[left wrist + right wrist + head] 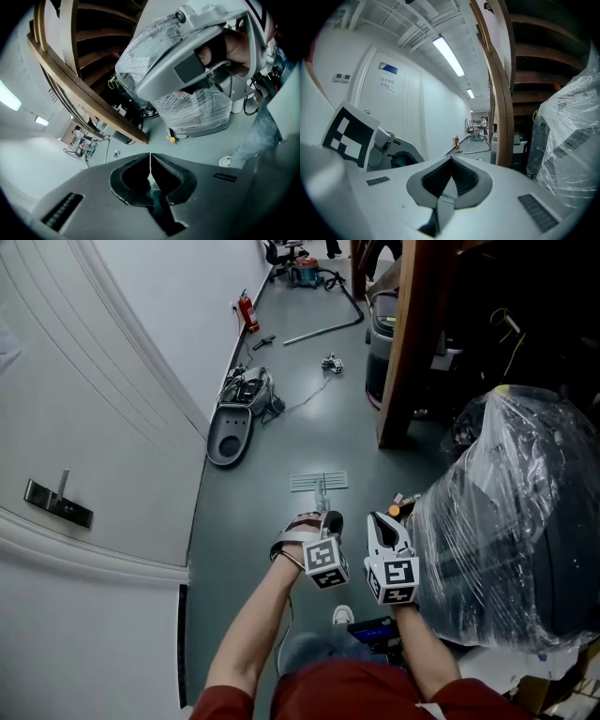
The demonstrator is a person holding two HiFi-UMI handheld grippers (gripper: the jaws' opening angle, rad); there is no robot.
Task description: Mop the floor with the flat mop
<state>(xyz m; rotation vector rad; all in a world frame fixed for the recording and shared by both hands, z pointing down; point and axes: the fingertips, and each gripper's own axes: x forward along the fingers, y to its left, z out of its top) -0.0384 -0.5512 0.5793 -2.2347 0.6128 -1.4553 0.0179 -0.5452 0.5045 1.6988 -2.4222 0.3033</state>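
Counted: two hand-held grippers, one flat mop, one red fire extinguisher [248, 313], one plastic-wrapped bundle [511, 512], one wooden post [403, 343].

Left hand-held gripper [328, 518]: jaw tips are seen pressed together in the left gripper view, and a slim ribbed shaft [152, 183] is held in the hollow behind them. It is clenched on the mop handle [322, 501].

Right hand-held gripper [380, 521]: tips are likewise met in the right gripper view, with a pale grey shaft [446, 204] caught in the hollow. It is clenched on the same handle.

Both are held side by side, low in the head view, the left one nearer the white wall [112, 381], the right one just beside the wrapped bundle.

Flat mop: the mop head [319, 482] is laid flat on the grey floor [309, 418], ahead of both hand-held grippers and closer in line with the left one. The handle is seen strongly foreshortened, running from the head back to the jaws. The head is placed between the wall and the wooden post, well short of the fire extinguisher at the wall's foot.
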